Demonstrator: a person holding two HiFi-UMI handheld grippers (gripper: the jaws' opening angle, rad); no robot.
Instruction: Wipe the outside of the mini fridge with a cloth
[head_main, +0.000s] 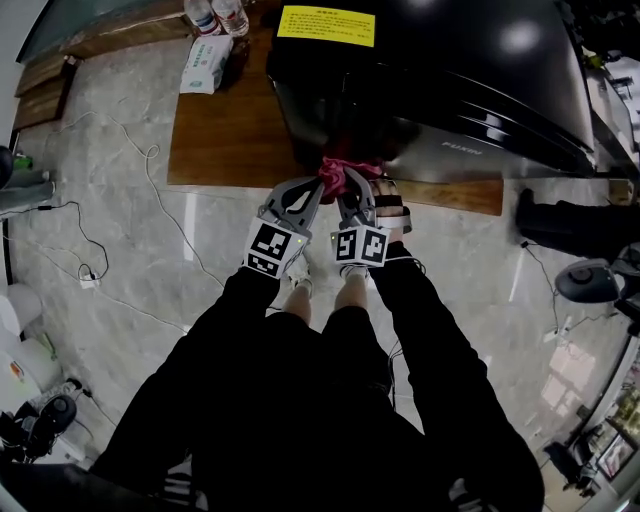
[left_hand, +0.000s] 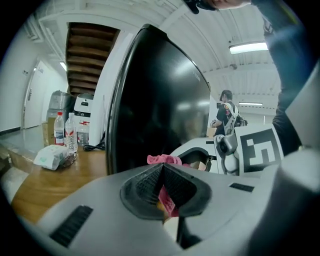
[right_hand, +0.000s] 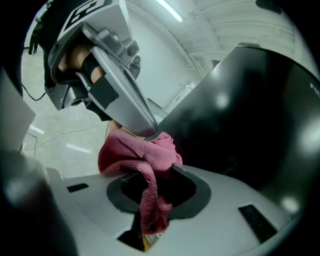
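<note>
The left gripper (head_main: 320, 186) and right gripper (head_main: 350, 192) both clamp one pink cloth (head_main: 340, 174).
The cloth bunches between their tips at the tabletop's (head_main: 225, 135) near edge, apparently pressed against the lower front of the black mini fridge (head_main: 450, 90), which fills the tabletop's right side; a tissue pack (head_main: 205, 62) and water bottles (head_main: 218, 15) sit near the far left corner.

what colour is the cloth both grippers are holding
Pink; the cloth shows best in the right gripper view.

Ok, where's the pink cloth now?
Head view, centre: the pink cloth is pinched by the left claw and right claw, beside the black mini fridge.
</note>
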